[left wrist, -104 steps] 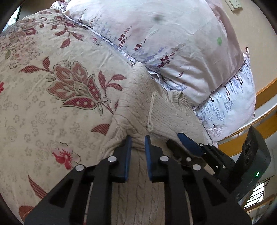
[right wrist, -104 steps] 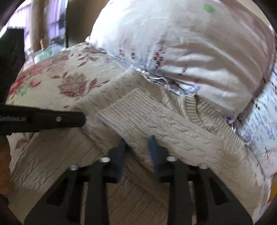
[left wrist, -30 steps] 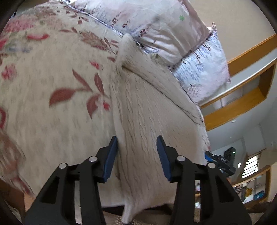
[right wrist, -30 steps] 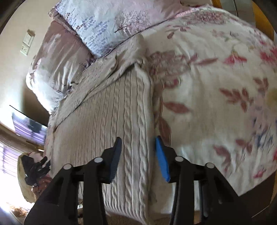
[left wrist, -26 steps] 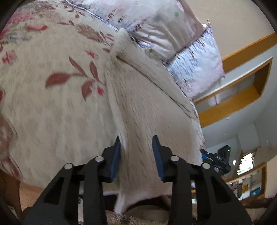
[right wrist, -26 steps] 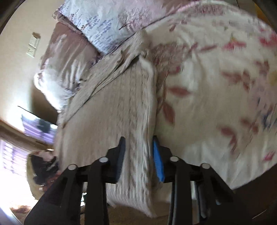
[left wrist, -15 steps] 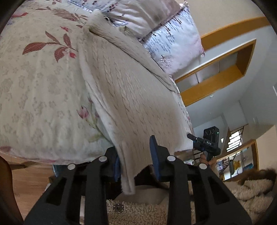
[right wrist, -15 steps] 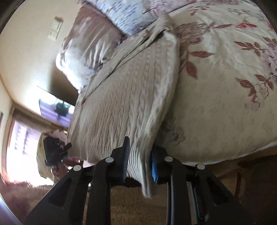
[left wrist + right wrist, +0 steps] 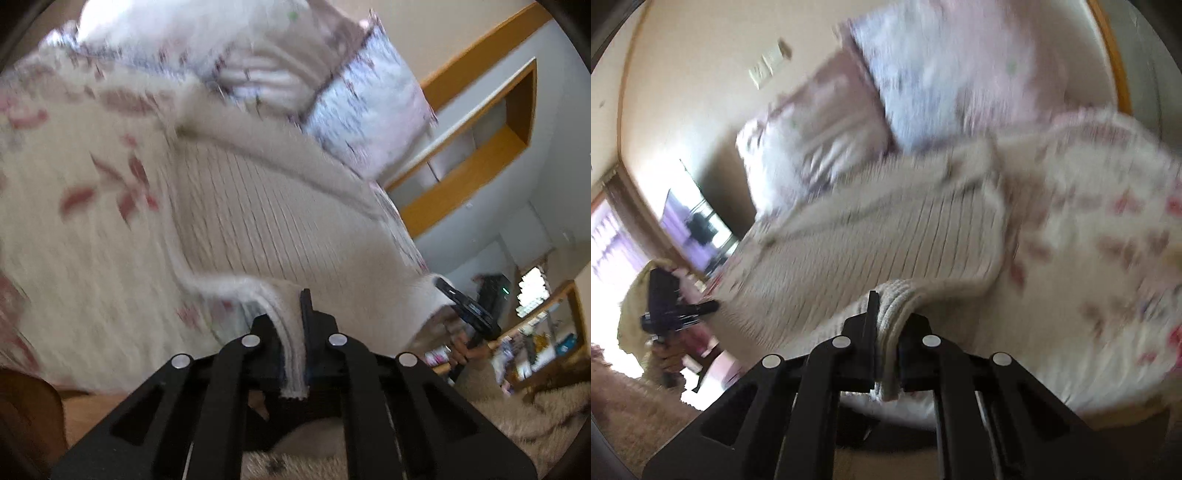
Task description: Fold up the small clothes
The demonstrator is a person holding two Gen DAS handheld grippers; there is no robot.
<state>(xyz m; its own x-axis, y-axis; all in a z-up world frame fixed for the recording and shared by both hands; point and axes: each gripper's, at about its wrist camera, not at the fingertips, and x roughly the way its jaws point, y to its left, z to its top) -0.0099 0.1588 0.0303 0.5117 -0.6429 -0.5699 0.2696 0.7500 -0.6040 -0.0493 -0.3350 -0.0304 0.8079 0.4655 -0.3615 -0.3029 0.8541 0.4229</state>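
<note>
Cream cable-knit sweater [image 9: 280, 206] lies spread on the floral bedspread [image 9: 74, 229] below two pillows [image 9: 369, 122], its hem lifted at both near corners. Left gripper [image 9: 293, 332] pinches one hem corner between its pads; right gripper [image 9: 888, 332] is likewise clamped on the other corner.

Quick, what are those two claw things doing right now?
Left gripper: closed, holding the sweater hem.
Right gripper: closed, holding the sweater hem too.

The cream cable-knit sweater [image 9: 280, 206] lies spread on the floral bed cover [image 9: 74, 236], its near hem corners lifted.
</note>
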